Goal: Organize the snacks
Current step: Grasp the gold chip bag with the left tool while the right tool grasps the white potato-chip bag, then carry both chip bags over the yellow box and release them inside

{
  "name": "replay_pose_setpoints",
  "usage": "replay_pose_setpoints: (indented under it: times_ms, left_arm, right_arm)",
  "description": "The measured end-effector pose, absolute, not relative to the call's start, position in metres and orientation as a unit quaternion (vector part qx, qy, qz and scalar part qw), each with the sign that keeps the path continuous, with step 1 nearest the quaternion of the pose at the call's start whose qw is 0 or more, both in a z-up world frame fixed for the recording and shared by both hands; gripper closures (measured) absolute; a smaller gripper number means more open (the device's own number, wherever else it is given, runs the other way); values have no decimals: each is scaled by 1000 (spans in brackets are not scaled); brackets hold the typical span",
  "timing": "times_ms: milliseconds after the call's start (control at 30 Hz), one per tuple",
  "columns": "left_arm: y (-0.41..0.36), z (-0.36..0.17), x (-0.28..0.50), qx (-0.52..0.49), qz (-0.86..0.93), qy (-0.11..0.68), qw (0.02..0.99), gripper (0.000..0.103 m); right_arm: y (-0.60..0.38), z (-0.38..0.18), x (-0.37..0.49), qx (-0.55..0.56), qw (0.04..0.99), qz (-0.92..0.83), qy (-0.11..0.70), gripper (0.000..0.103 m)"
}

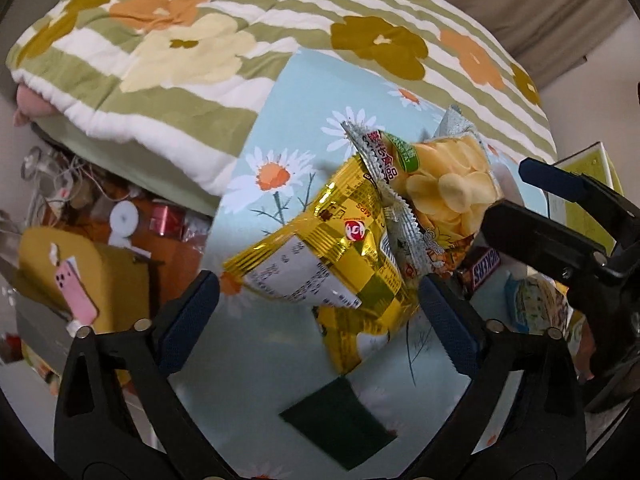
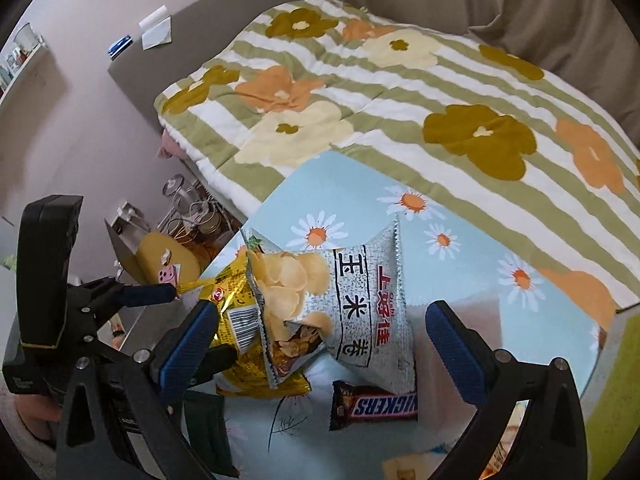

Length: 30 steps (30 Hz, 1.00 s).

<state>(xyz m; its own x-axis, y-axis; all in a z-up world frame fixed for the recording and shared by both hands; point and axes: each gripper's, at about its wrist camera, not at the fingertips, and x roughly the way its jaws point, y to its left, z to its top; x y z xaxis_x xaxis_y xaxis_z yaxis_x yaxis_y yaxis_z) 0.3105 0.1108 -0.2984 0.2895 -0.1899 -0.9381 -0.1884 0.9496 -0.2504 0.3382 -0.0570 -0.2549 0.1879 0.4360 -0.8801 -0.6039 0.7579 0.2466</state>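
Observation:
A yellow-gold snack bag (image 1: pixel 332 264) lies on the light blue daisy cloth (image 1: pixel 296 120), between my open left gripper's (image 1: pixel 320 312) fingers. A silver chip bag with potato chips printed on it (image 1: pixel 440 188) leans on it. A Snickers bar (image 1: pixel 482 268) lies to the right. In the right wrist view the silver chip bag (image 2: pixel 344 304) stands between my open right gripper's (image 2: pixel 320 344) fingers, over the yellow bag (image 2: pixel 236 320), with the Snickers bar (image 2: pixel 376 404) below it. The right gripper (image 1: pixel 516 196) shows in the left view, the left gripper (image 2: pixel 172 292) in the right view.
A dark green packet (image 1: pixel 340 416) lies on the cloth near me. Another snack packet (image 1: pixel 536 308) lies at the right. A green-striped flowered quilt (image 2: pixel 380 92) covers the bed behind. A yellow chair with a pink phone (image 1: pixel 76 296) stands at the left beside cluttered items.

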Motion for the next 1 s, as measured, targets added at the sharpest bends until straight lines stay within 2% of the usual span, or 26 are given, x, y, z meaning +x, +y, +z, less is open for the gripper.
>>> replay_pose_setpoints:
  times_ms: [167,533,633,667,933,967,1000]
  left_arm:
    - [107,-309,313,-169,-3,599,782,26]
    - [114,-314,310,-208,-4,596,776,38]
    - [117,-314,307,-213,-1,595,775,44]
    - [119,-313,306,-217,-3,594,775,49]
    - [125,-307,297,-205,10,591,780,56]
    - [126,-306,296,-206,9,590,780,67]
    - [127,-304,294,-208,9,590,780,67]
  right_arm:
    - [-56,-266,343,-83,757,356,542,0]
    - [-50,-279,348,-94,744,378,544,0]
    - [-48,-280,348,-98,741,382,543,0]
    - [-47,-280,348,-100,740,384,543,0]
    - [-37,-286,348,-110,732,391,547,0]
    - [-36,-288,349,-110,731,391,549,0]
    - [-35,-289,349,-109,729,391,551,0]
